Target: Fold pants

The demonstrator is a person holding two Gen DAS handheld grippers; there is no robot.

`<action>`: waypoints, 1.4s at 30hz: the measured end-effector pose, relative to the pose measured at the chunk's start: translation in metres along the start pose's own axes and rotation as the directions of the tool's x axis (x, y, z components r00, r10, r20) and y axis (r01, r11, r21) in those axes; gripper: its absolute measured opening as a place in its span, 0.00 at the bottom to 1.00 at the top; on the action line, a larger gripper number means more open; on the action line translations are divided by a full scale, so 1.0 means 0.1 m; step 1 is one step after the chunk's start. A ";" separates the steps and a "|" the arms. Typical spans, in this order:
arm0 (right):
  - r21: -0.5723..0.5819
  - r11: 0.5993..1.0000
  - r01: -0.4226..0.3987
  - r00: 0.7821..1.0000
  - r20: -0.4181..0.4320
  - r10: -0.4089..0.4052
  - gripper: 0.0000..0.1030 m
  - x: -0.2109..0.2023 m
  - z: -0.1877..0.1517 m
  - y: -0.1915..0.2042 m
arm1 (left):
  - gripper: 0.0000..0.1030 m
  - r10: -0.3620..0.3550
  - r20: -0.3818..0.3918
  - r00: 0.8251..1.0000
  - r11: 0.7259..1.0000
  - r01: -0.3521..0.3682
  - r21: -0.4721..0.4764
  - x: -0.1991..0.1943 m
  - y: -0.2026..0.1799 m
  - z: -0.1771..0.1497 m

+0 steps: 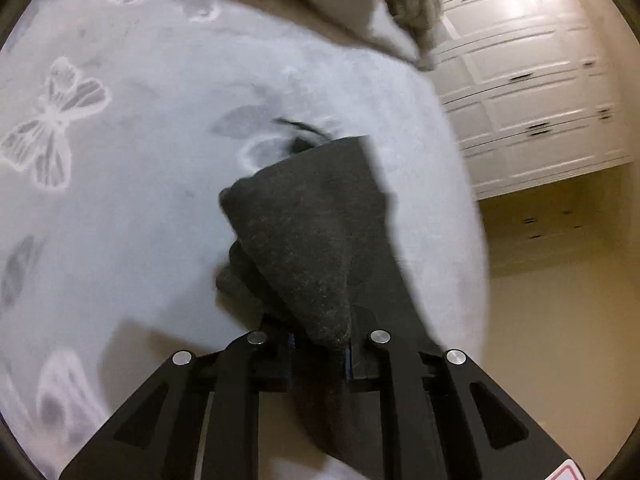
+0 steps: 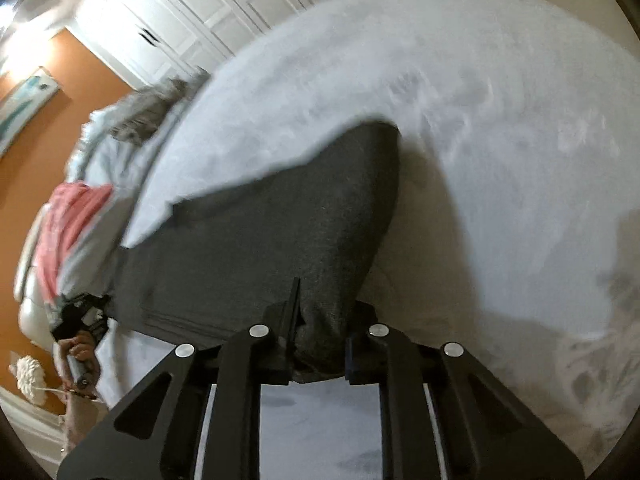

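The dark grey pants (image 1: 316, 232) are lifted over a pale grey blanket (image 1: 140, 160) with butterfly prints. My left gripper (image 1: 320, 350) is shut on one bunched end of the pants, which hang and stretch away from it. My right gripper (image 2: 320, 354) is shut on another end of the pants (image 2: 280, 224), and the cloth spreads away from it toward the left. The left gripper (image 2: 82, 320) and the hand holding it show at the left edge of the right wrist view. Both views are blurred.
White panelled cabinets (image 1: 528, 80) stand beyond the bed edge, above a beige floor (image 1: 560, 300). A grey pillow or bundle (image 1: 408, 8) lies at the far end of the blanket. Pink cloth (image 2: 76, 216) and an orange wall (image 2: 60, 92) show at left.
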State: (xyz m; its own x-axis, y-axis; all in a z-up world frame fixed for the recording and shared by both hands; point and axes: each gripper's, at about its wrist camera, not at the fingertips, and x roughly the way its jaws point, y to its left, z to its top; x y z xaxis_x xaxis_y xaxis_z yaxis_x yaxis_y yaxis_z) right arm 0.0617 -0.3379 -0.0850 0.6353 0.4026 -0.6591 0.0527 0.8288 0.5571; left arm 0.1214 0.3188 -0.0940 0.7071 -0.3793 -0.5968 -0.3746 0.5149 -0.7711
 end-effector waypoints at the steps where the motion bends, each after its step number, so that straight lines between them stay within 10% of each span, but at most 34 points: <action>1: -0.014 1.000 -0.002 1.000 0.016 0.002 0.13 -0.14 0.04 0.02 | 0.12 -0.014 0.001 1.000 1.000 0.014 0.020 -0.08 -0.13 -0.04; 7: 0.040 0.992 0.123 0.990 0.066 -0.125 0.12 -1.03 0.07 -0.62 | 0.12 -0.056 -0.134 0.989 0.991 0.071 0.110 -0.43 -0.40 -0.59; 12: 0.171 0.938 0.303 0.942 -0.204 -0.267 0.23 -0.93 -0.33 -1.44 | 0.13 0.039 -0.138 0.990 0.989 -0.018 0.148 -0.27 -0.10 -1.15; 16: 0.010 0.906 0.423 0.902 0.084 -0.422 0.25 -1.43 -0.26 -0.85 | 0.15 0.004 -0.159 0.987 0.999 0.003 0.041 -0.25 0.18 -1.14; 19: -0.156 0.948 0.278 0.961 0.060 -0.272 0.25 -1.20 -0.33 -0.18 | 0.16 0.040 -0.135 0.990 0.994 -0.025 0.108 -0.26 0.13 -1.18; 22: -0.290 0.942 0.170 0.981 -0.038 -0.189 0.53 -0.59 -0.53 0.47 | 0.16 0.068 -0.104 0.992 0.983 -0.049 0.176 -0.26 0.04 -1.21; 31: -0.438 0.834 0.335 0.920 -0.038 -0.390 0.55 0.83 -0.80 1.25 | 0.18 -0.005 -0.144 0.990 0.985 0.029 0.167 -0.19 0.13 -1.10; 34: -0.408 0.833 0.373 0.918 0.029 -0.396 0.15 0.74 -0.74 1.13 | 0.19 0.009 -0.145 0.989 0.978 0.021 0.209 -0.20 0.11 -1.10; 37: -0.241 0.929 0.280 0.960 0.090 -0.266 0.12 0.21 -0.50 0.93 | 0.19 0.028 -0.143 0.989 0.969 0.008 0.246 -0.19 0.08 -1.11; 42: -0.136 0.974 0.183 0.946 0.295 -0.137 0.13 -0.77 -0.04 1.03 | 0.19 0.018 -0.163 0.986 0.970 0.022 0.242 -0.19 0.09 -1.09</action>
State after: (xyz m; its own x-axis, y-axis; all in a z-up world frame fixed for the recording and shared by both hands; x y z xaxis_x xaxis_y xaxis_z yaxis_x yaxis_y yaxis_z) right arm 0.0153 -0.2820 0.0205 0.8211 0.1528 -0.5500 0.0630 0.9334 0.3533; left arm 0.0394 0.2464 -0.1141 0.5928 -0.4903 -0.6390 -0.2023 0.6773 -0.7073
